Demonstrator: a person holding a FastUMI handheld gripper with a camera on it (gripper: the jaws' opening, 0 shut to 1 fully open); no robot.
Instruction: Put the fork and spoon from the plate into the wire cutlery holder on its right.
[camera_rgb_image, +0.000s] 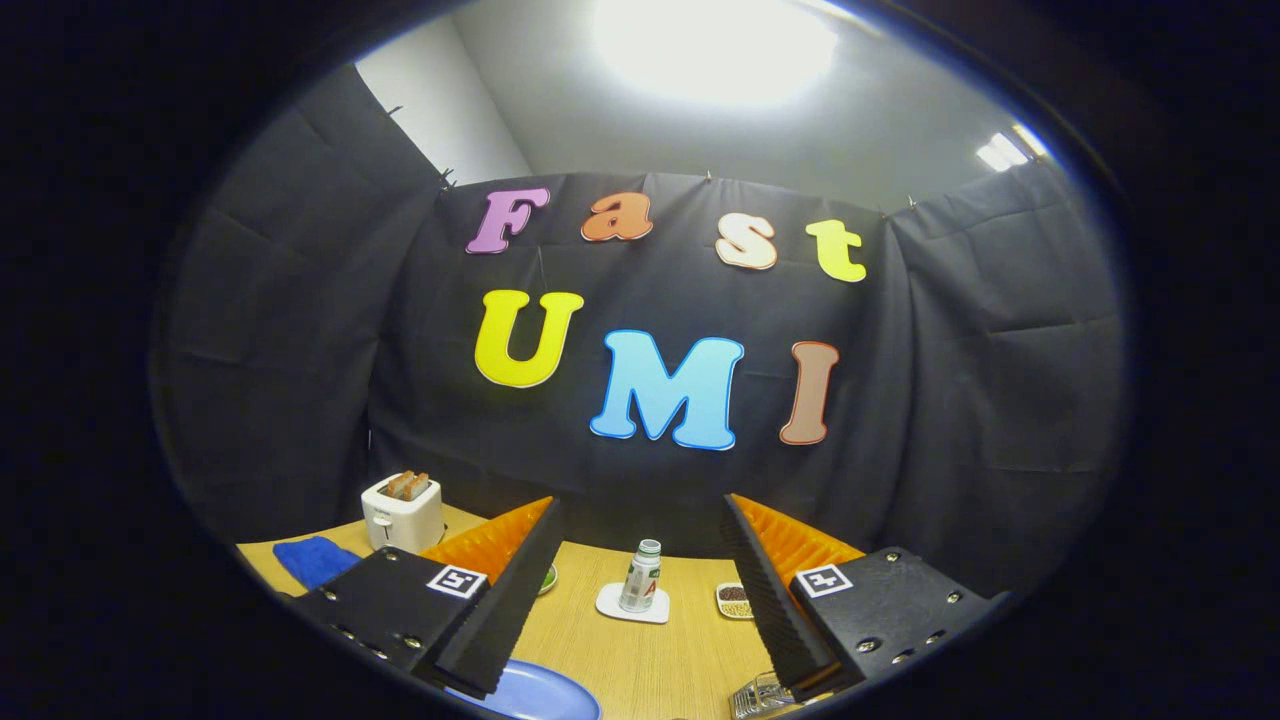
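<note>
Gripper view. The gripper stands wide open above the wooden surface, its two fingers spread well apart with nothing held between them. Near the surface's front edge, a blue plate lies just beside the left finger's tip, partly hidden by it; fork and spoon cannot be made out on the visible part. The wire holder sits at the front edge as well, just under the right finger's tip, to the right of the plate; only a small part of its wires can be seen. Between the fingers and beyond them, toward the surface's rear edge, a small bottle stands upright on a white coaster. To its right, a small dish holding grains lies close to the right finger. A green object peeks out beside the left finger. Toward the rear left corner stand a white toaster with bread in its slots and, just left of it, a blue cloth.
</note>
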